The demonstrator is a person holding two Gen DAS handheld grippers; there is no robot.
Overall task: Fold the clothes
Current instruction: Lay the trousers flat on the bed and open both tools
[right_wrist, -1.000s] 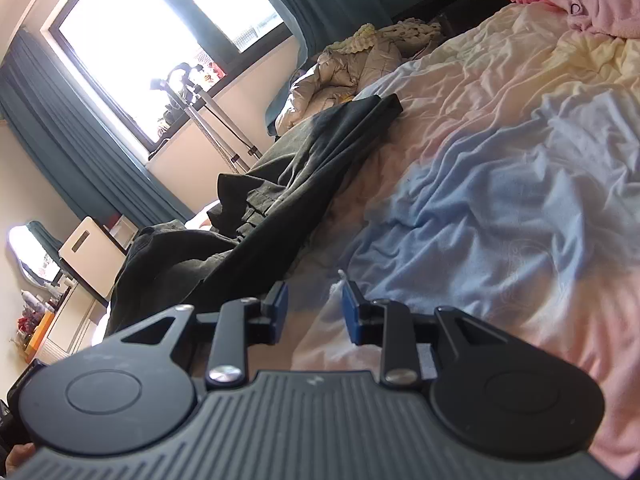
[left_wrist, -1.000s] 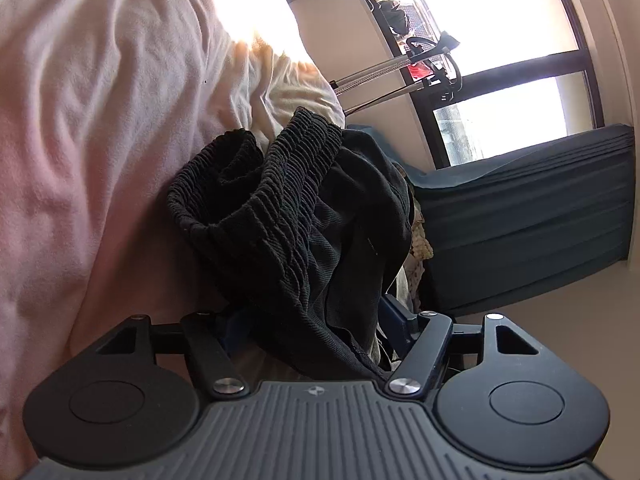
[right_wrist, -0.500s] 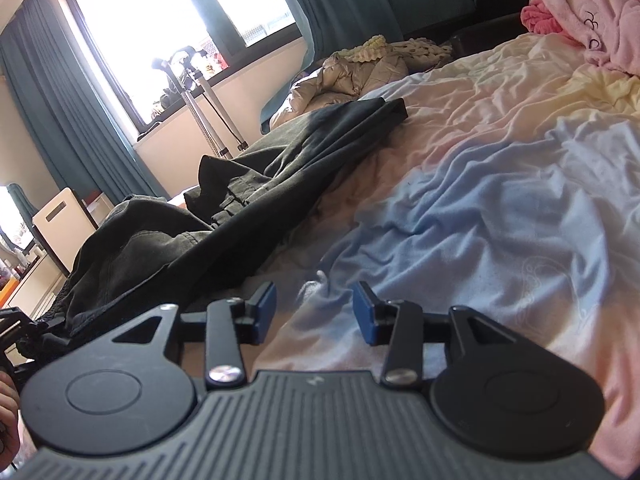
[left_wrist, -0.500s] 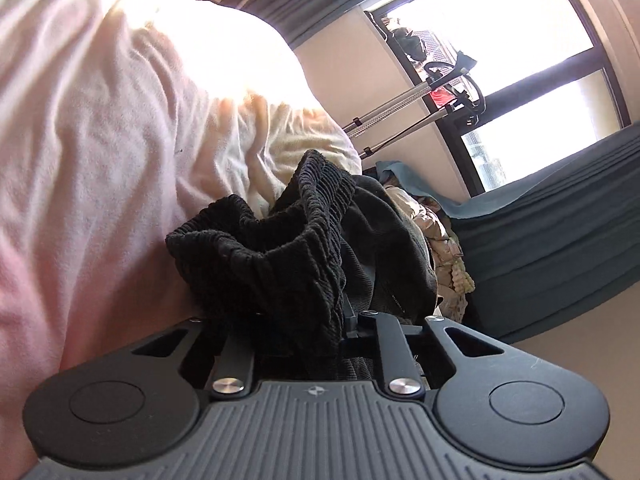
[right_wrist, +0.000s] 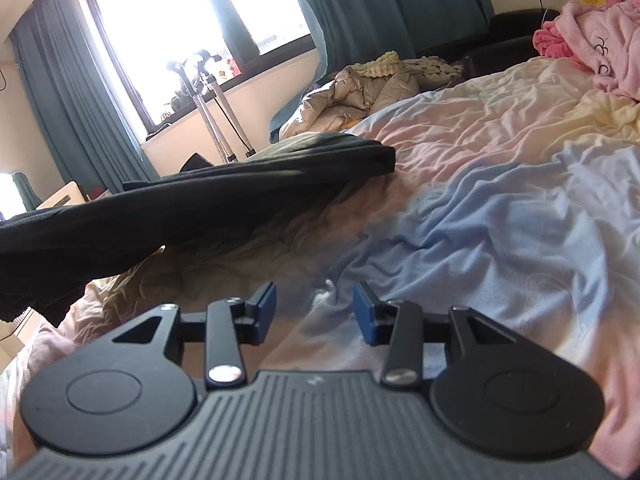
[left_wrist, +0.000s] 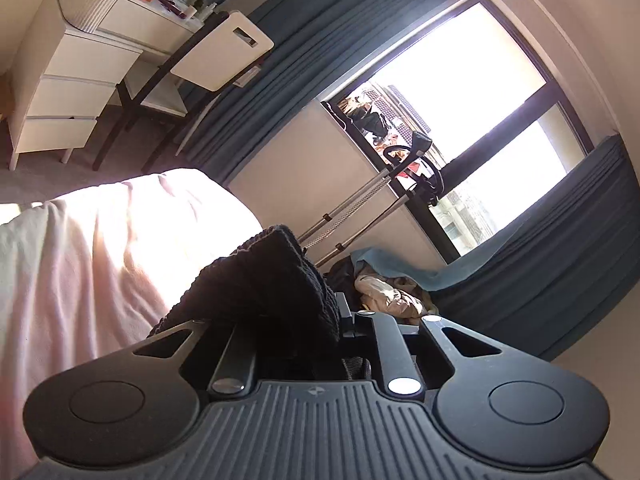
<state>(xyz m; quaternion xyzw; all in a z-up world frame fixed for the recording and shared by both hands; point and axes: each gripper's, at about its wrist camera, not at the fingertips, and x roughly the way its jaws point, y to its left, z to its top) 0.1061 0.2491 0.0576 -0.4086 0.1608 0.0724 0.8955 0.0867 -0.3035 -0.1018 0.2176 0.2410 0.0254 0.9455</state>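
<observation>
My left gripper (left_wrist: 308, 320) is shut on the ribbed elastic waistband of the black trousers (left_wrist: 272, 284), which bunches over its fingers and hides the pads. In the right wrist view the same black trousers (right_wrist: 224, 200) stretch taut above the pastel bedsheet (right_wrist: 500, 208), lifted at the left and resting on the bed at their far end. My right gripper (right_wrist: 314, 312) hovers low over the sheet with its blue pads (right_wrist: 266, 304) apart and nothing between them.
A beige puffer jacket (right_wrist: 352, 96) lies at the far bed edge below the window. Pink clothes (right_wrist: 600, 40) are heaped at the upper right. A white dresser (left_wrist: 72, 64) and chair (left_wrist: 200, 60) stand beyond the bed. Metal tripod legs (left_wrist: 360, 208) lean by the wall.
My left gripper closed on the trousers' waistband and rose, pulling the garment up off the bed. The right gripper's jaws widened a little and it rolled slightly while staying over the sheet.
</observation>
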